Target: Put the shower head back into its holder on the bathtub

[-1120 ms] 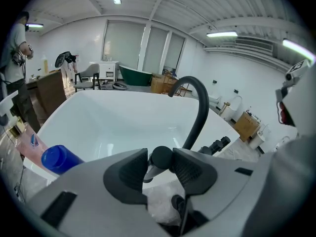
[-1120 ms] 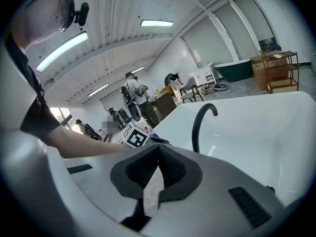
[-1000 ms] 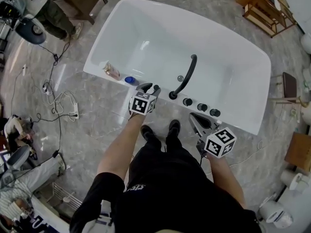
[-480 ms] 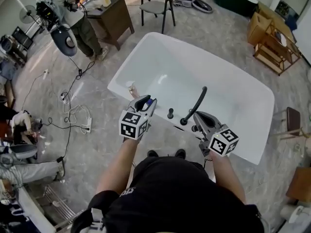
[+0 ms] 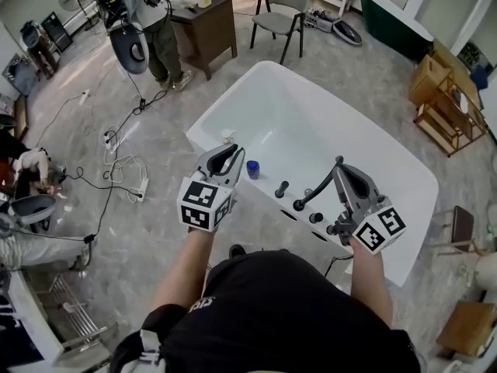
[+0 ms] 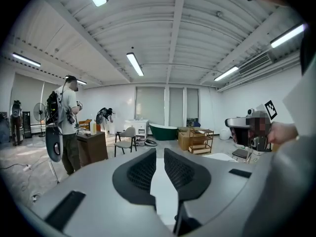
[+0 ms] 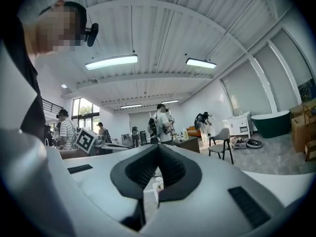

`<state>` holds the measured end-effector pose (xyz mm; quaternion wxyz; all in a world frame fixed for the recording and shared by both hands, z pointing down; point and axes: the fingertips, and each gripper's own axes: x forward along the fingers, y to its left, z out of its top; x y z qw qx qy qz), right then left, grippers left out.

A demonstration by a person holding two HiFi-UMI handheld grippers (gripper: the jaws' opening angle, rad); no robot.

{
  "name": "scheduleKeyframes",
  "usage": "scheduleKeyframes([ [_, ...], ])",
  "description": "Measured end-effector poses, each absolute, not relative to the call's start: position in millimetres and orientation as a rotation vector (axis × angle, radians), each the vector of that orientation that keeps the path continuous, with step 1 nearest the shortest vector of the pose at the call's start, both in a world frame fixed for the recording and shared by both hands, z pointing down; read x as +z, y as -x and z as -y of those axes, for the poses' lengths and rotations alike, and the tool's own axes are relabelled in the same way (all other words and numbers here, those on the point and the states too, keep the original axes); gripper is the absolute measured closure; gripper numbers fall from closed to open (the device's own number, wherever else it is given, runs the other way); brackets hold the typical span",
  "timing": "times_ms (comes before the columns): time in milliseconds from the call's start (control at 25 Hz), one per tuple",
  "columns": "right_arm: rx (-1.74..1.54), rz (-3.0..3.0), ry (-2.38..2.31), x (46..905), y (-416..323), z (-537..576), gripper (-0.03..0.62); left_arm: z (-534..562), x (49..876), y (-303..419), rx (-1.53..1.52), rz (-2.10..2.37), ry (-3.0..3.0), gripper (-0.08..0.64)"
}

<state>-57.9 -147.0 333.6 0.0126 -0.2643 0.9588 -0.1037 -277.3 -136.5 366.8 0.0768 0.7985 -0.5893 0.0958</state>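
Shower head (image 5: 282, 189) is judged to be the short black stub standing upright in its holder on the near rim of the bathtub (image 5: 326, 123), just left of the curved black spout (image 5: 320, 183). It is too small here for the seating to be confirmed, and that is where trouble could start. If it has only been rested in the socket and not pushed home, it could tip out and be dropped into the tub or onto the floor.

Nothing is held now. Left gripper (image 5: 230, 153) is seen raised over the near left rim, and its fingers have just been closing and stand together with nothing between them. Right gripper (image 5: 342, 171) is raised over the spout, fingers together as well and empty.

A careless drop of the right one could be caught on the spout or the knobs (image 5: 314, 217). The blue cup (image 5: 252, 169) and the small bottle (image 5: 227, 137) on the rim by the left one could be swept off. Loose cables (image 5: 124, 164) are strewn on the floor to the left, so a step back that way could end in a snag.
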Motion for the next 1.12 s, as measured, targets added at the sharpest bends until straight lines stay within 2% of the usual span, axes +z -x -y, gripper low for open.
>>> scheduleKeyframes([
  [560, -0.151, -2.994, 0.939, 315, 89, 151, 0.581, 153, 348, 307, 0.195, 1.782, -2.401, 0.503],
  [1120, -0.312, -2.92, 1.133, 349, 34, 149, 0.581, 164, 362, 281, 0.226, 1.691, -2.431, 0.506],
])
